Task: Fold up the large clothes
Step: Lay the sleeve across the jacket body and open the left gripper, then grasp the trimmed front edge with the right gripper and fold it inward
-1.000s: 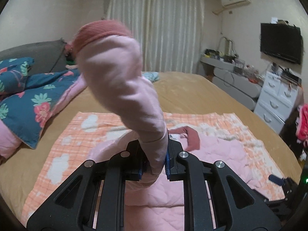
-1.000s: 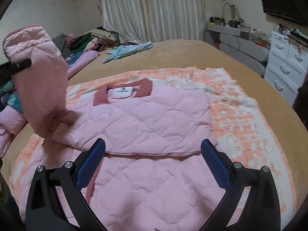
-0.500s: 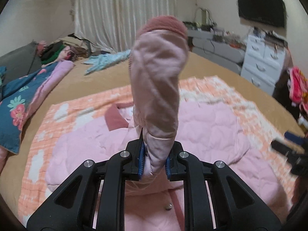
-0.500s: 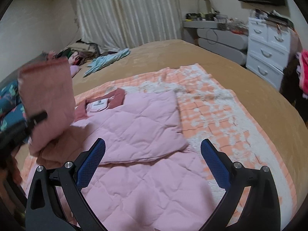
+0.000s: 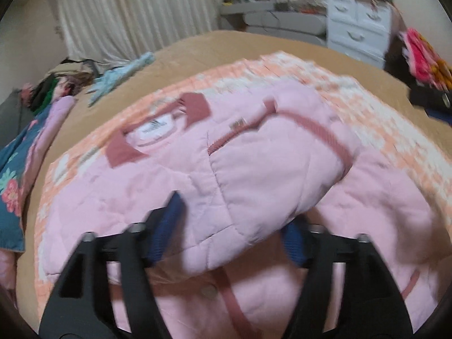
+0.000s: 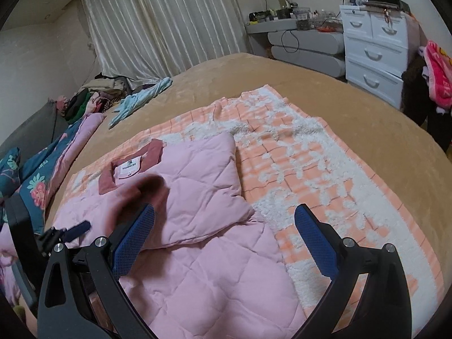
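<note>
Left gripper (image 5: 234, 228) spread wide, blue-padded fingers (image 5: 169, 220) parted on either side of a pink sleeve (image 5: 271, 175) that lies draped loosely between them, nothing pinched. Blurred with motion in the left wrist view. Sleeve laid across the chest of a pink quilted jacket (image 5: 158, 186), its darker ribbed cuff (image 5: 313, 130) pointing away toward the far right. Dark pink collar (image 5: 197, 107) and white neck label (image 5: 154, 128) visible just beyond.

Right gripper (image 6: 223, 243) also wide open, holding nothing, hovering over the lower part of the jacket (image 6: 203, 197). Right half of the jacket already folded inward, forming a straight edge. Tip of the left gripper (image 6: 76, 230) seen at the left of the right wrist view, near the blurred sleeve.

Jacket spread flat on an orange-and-white checked blanket (image 6: 310, 163), itself lying on a tan bedspread (image 6: 254, 76). Floral blue quilt (image 6: 36, 178) along the left side of the bed, light blue garment (image 6: 141, 96) and heap of clothes (image 6: 93, 96) farther back. White curtains (image 6: 163, 22) behind, white drawer unit (image 6: 373, 48) at right.
</note>
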Available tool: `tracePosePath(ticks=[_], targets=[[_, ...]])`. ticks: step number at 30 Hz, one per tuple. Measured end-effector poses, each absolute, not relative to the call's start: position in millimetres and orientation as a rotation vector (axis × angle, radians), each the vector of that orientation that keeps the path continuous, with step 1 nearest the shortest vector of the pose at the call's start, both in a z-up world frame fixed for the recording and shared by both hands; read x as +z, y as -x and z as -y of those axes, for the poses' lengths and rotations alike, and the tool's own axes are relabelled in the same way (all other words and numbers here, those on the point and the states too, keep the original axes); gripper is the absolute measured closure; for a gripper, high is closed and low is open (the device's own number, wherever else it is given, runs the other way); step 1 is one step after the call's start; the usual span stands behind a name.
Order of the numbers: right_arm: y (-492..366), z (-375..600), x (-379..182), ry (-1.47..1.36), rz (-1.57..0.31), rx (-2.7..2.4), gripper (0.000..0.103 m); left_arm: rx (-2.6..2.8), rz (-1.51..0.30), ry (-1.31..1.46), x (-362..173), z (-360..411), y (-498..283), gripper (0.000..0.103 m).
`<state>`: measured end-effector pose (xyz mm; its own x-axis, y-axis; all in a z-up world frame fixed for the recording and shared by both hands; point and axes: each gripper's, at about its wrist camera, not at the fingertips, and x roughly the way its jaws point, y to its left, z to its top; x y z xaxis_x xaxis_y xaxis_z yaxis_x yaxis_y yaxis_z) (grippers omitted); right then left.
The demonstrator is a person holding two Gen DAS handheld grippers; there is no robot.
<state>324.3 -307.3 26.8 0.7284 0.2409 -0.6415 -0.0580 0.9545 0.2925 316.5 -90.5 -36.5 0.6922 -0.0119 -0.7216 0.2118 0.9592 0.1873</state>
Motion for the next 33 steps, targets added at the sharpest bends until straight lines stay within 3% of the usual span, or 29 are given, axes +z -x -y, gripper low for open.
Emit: tracePosePath(ticks=[1,5,20,22,23,26,33], targets=[[-324.5,306.1,26.1,-0.259,-0.741,0.169,0.004,-0.148,-0.805,-0.287,-39.7,94.1,-311.1,0.037],[-327.9,300.2,20.4,-0.273,-0.763,0.208,0.004,-0.239,-0.870,-0.247,-44.6,93.4,-296.2,0.014],[-338.2,202.9,-31.6,-0.403,-0.972,0.486,0.005,0.022,-0.833,0.067,-2.8,-60.6,-287.7,0.009],[-341.5,199.9,-39.0,-0.438,-0.986,0.496,0.019,0.054,-0.820,0.128,0.0,-82.8,-288.1,0.009],[-344.6,199.9,-43.2,-0.457,-0.998,0.506,0.041,0.070,-0.817,0.147,0.3,-90.8,-287.9,0.009],[-351.9,201.7,-47.1,-0.500,-0.993,0.569,0.080,0.113,-0.817,0.177,-0.3,-108.9,-288.9,0.009],[-348.7,190.0,13.8,-0.209,-0.721,0.568,0.083,0.116,-0.827,0.213,-6.6,-125.1,-294.9,0.009]])
